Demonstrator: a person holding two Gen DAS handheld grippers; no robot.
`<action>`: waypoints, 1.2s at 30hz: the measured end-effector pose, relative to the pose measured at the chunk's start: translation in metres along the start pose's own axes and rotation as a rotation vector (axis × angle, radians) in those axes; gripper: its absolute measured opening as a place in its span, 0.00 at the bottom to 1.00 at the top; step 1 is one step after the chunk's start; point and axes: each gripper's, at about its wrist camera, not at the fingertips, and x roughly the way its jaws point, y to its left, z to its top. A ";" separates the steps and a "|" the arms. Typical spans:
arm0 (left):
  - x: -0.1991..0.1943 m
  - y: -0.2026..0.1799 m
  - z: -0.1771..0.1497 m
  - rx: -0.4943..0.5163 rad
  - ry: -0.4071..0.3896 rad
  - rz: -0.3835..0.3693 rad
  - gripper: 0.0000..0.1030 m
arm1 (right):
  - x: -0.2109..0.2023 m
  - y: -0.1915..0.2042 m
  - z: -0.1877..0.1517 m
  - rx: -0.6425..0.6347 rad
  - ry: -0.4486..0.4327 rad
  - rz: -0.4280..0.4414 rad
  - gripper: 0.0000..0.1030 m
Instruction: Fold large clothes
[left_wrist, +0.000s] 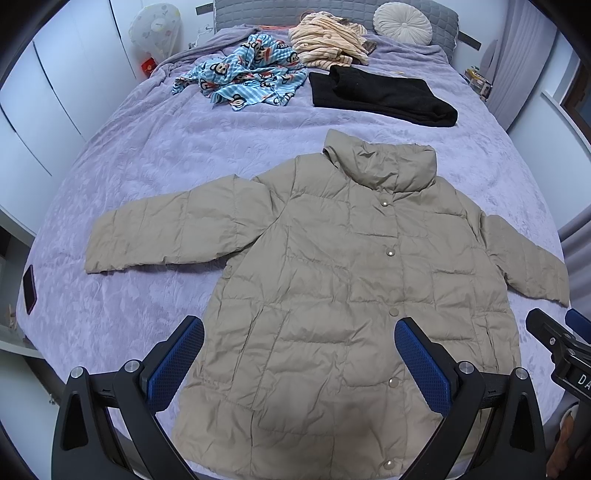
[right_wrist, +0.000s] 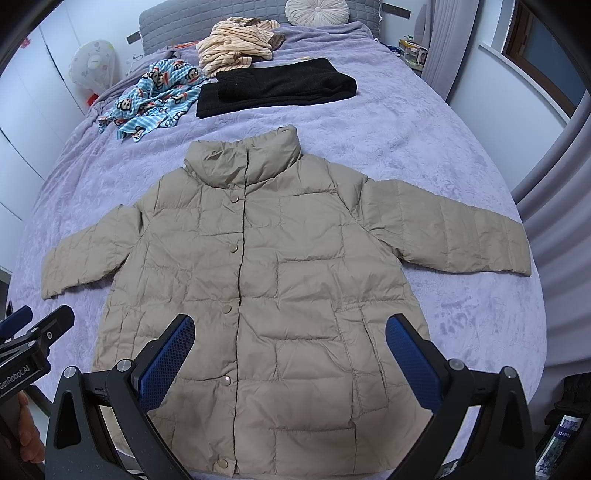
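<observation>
Beige quilted jacket (left_wrist: 332, 288) lies front-up and snapped shut on the lavender bed (left_wrist: 147, 147), sleeves spread wide, flattened so I can fold it. From my left wrist, my left gripper (left_wrist: 299, 365) hovers released over the hem, grasping nothing.

From my right wrist, my right gripper (right_wrist: 290, 362) hangs equally spread above the hem; a black folded garment (right_wrist: 277, 86) waits beyond the collar.

One beige jacket (left_wrist: 332, 288), three other garments, one cushion (left_wrist: 402, 23)
</observation>
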 end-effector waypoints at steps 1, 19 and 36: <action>0.000 0.001 -0.001 0.000 0.000 0.000 1.00 | 0.000 0.001 0.000 0.000 0.000 0.000 1.00; 0.000 0.000 0.000 0.000 0.002 0.000 1.00 | 0.000 0.001 -0.001 0.000 0.000 0.000 1.00; -0.001 0.002 -0.004 -0.002 0.004 -0.002 1.00 | -0.001 -0.001 -0.002 0.000 0.001 0.002 1.00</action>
